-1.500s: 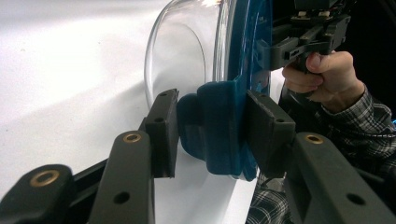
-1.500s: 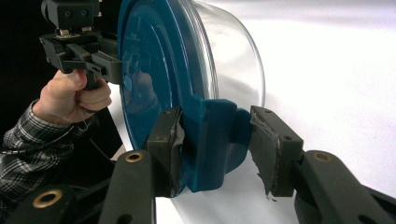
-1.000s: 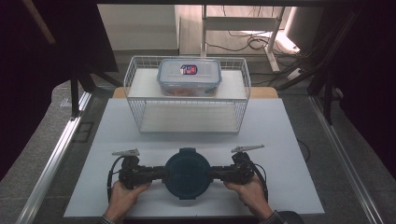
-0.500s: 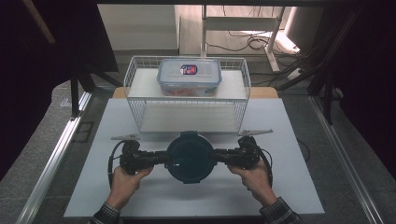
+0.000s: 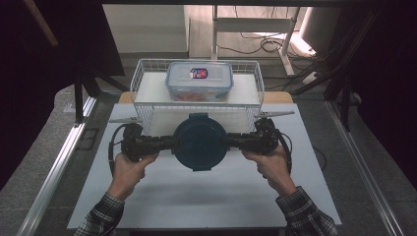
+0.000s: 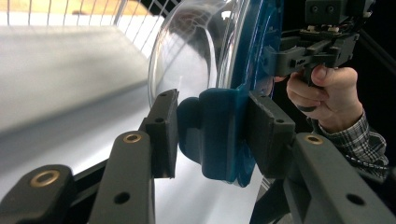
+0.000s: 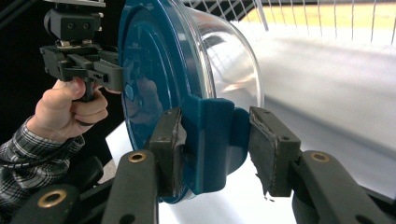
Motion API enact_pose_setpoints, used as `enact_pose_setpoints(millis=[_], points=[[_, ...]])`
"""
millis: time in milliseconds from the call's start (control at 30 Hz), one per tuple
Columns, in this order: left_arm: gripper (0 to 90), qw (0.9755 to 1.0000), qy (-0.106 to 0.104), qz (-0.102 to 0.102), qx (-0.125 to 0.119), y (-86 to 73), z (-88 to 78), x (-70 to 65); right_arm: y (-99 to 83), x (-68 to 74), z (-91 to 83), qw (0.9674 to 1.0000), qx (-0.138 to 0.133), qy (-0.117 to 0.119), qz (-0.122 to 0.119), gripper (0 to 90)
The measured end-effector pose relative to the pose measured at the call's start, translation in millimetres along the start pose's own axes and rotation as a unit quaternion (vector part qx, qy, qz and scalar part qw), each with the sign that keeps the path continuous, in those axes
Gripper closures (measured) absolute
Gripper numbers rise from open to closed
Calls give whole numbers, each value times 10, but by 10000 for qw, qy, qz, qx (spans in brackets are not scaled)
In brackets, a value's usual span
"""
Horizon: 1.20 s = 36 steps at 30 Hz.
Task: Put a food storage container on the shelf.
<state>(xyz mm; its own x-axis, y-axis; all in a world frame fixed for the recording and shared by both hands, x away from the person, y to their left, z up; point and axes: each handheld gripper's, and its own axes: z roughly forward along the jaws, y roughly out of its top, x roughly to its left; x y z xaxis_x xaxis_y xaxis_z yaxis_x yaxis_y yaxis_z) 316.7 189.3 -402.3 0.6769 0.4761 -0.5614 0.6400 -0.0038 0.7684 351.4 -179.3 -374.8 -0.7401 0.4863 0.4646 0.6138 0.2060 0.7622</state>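
We held a round clear bowl (image 5: 200,141) with a blue lid above the white table (image 5: 206,196), our left gripper (image 5: 169,143) and right gripper (image 5: 231,141) each clamping a side latch, just before a wire basket (image 5: 142,78) holding a lidded box (image 5: 199,81).

container (image 5: 199,141): round clear bowl with a dark blue lid snapped on, lid facing up in the high view
lid tabs (image 6: 215,135): chunky blue clip tabs on opposite sides, folded down over the rim
bowl body (image 7: 229,60): see-through, glossy, nothing obvious inside
pose: looks level and lifted off the white table (image 5: 196,196)
spot: mid-table, just in front of the wire basket (image 5: 142,105)
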Motion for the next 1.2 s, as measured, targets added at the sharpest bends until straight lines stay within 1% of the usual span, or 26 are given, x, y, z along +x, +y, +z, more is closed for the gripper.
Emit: enact_pose_setpoints(millis=[167,233,367,500,633,733,767,800,933,1067,1200], points=[[575,9999,16,88,-92,244,-66,-74,223,57,-68,9999,-111,-12,-107,561],[575,9998,24,85,-149,313,-86,-101,330,88,-98,9998,-132,-11,-124,561],[575,9996,34,142,-228,475,-145,-148,481,128,-135,9996,-212,-1,-192,562],[574,9994,76,218,-244,683,-216,-197,660,180,-169,9993,-276,8,-241,561],[574,9993,100,254,-261,854,-271,-221,823,210,-184,9991,-317,28,-264,561],[574,9993,101,245,-281,984,-307,-213,949,220,-183,9990,-362,36,-265,561],[575,9993,88,231,-290,1050,-323,-202,991,224,-183,9990,-372,41,-256,562],[574,9992,93,248,-293,1084,-330,-196,1056,229,-181,9989,-383,35,-259,562],[574,9992,86,230,-312,1246,-353,-175,1205,225,-180,9987,-429,21,-264,562],[574,9990,76,253,-356,1397,-353,-145,1357,202,-184,9985,-487,17,-267,562],[574,9989,84,243,-390,1543,-327,-100,1491,148,-187,9983,-529,17,-247,562]])
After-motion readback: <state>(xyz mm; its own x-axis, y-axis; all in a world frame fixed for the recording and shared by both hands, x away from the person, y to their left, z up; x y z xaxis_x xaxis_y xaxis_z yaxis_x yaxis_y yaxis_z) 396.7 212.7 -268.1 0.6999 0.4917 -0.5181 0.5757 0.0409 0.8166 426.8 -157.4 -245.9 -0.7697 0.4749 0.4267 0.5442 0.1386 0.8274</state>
